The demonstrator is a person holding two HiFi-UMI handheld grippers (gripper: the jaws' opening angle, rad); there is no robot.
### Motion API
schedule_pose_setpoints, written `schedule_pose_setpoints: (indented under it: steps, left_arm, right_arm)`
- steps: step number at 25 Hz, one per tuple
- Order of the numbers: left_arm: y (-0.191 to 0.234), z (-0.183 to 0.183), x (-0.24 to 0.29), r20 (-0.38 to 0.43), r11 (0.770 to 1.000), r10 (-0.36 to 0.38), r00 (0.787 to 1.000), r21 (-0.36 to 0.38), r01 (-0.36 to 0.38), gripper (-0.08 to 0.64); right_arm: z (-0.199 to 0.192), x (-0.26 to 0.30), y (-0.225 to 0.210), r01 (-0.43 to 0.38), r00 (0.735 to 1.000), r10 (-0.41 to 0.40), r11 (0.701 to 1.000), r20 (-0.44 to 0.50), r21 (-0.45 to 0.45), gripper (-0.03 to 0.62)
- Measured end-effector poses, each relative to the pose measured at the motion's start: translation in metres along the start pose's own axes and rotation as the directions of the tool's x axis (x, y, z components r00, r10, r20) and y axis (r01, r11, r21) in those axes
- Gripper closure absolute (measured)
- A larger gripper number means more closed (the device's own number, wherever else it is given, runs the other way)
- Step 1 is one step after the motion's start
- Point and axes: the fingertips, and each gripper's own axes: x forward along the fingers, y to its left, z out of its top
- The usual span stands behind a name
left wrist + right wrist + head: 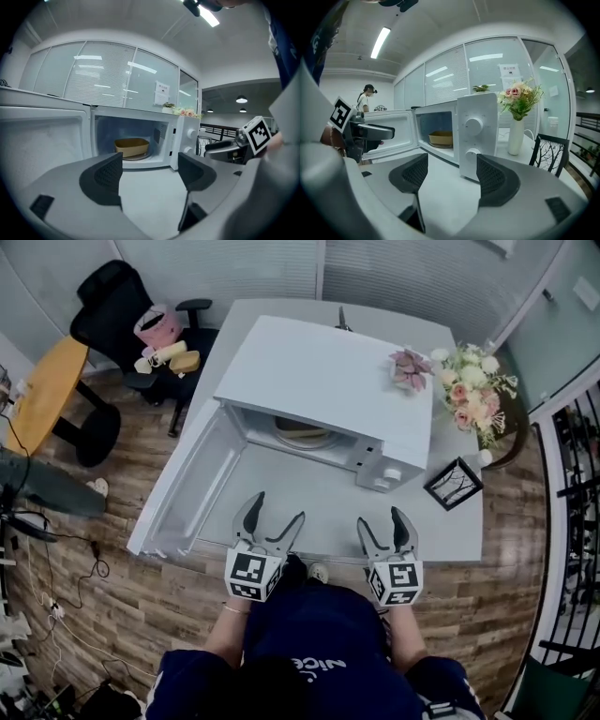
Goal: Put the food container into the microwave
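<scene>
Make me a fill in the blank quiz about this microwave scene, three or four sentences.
1. The door of the microwave stands ____.
2. The food container sits ____ the microwave.
3. The left tongs and the right tongs both hold ____.
4. The vase beside the microwave holds ____.
Missing words: open; inside; nothing; flowers.

Centre of frame: the microwave [319,381] stands open, with a bare strip of table [319,512] in front of it. Its door [183,486] juts out at centre left, walling off that side. A food container [302,432] takes up the cavity floor. At right, 2 obstacles crowd the table edge: a picture frame [454,484] and a vase of flowers [473,390].
</scene>
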Motion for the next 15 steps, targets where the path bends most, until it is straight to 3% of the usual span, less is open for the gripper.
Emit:
schedule_pose_setpoints:
  steps: [7, 15]
  left_arm:
    - [-0.011, -0.018, -0.024, -0.012, 0.998, 0.061, 0.998, -0.026, -0.061, 0.209]
    - [-0.012, -0.011, -0.027, 0.014, 0.996, 0.087, 0.996, -0.011, -0.087, 0.221]
  right_arm:
    - [-0.008, -0.006, 0.005, -0.034, 0.999, 0.033, 0.999, -0.007, -0.003, 0.272]
    - [-0.010, -0.011, 0.015, -0.057, 0.998, 0.057, 0.998, 0.003, -0.023, 0.284]
